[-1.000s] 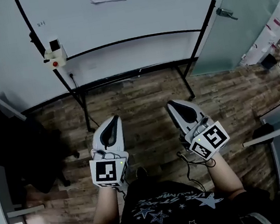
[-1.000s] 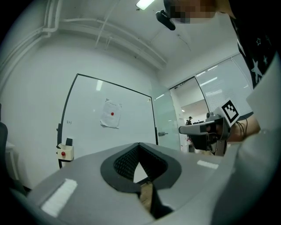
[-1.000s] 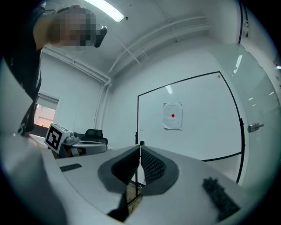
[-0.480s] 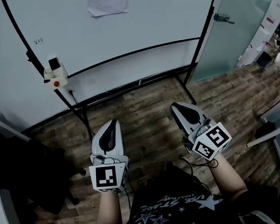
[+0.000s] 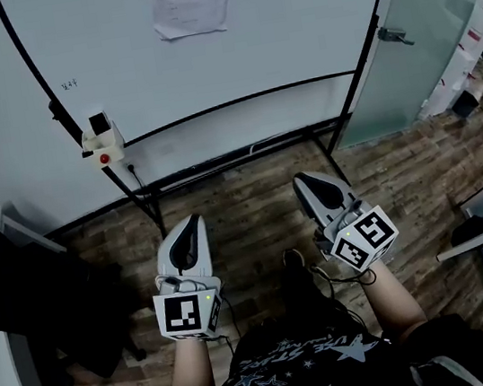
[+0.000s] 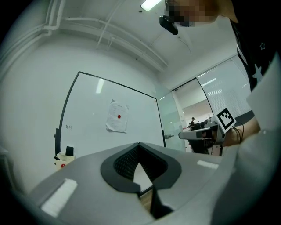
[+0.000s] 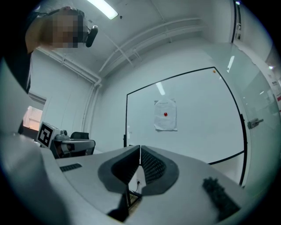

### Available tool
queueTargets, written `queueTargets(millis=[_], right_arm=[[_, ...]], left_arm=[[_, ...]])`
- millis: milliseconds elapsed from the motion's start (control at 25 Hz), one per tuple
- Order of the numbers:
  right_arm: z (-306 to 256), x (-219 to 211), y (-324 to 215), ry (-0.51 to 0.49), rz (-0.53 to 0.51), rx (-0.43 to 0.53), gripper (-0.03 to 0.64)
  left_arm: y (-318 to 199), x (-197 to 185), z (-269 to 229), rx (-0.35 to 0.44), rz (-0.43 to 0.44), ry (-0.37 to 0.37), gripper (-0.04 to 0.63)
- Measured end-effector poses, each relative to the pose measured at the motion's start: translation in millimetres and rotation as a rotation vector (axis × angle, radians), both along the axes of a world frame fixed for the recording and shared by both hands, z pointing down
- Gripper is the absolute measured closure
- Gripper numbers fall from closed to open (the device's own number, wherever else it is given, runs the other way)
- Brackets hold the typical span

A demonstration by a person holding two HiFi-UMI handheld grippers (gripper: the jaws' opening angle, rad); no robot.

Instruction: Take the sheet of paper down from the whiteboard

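Whiteboard [image 5: 286, 17] and paper [image 5: 191, 5] cut off at top; left gripper [image 5: 192, 220], right gripper [image 5: 299, 179] closed.

White-shelled left claw [image 5: 194, 219] and right claw [image 5: 298, 179] bear black-and-white marker cubes [image 5: 188, 314]; the shirt [image 5: 292, 366] is black, star-printed.

scribble [image 5: 69, 82] on whiteboard [image 5: 288, 26] too small to read

Open room was left before the white whiteboard [image 5: 288, 26]; low down, passage was barred by its black metal stand [image 5: 244, 152].
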State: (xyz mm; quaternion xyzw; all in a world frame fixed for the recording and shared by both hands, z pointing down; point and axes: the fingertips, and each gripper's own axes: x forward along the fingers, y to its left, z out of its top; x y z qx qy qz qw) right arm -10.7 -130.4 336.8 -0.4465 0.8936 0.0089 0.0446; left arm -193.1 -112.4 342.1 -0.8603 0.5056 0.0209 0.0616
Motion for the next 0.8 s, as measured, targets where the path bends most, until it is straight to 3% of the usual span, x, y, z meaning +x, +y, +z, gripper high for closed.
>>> queueTargets(millis=[320, 800], right_arm=[[-8.5, 13.5, -80.1, -0.048, -0.034, 0.023, 0.6], [-43.0, 52.0, -226.3, -0.035, -0.119, 0.067, 0.6]], left_arm=[[-62.8, 1.1, -8.9, 0.009, -0.064, -0.006, 0.586], [-193.2, 60.1, -42.7, 0.021, -0.119, -0.022, 0.586]])
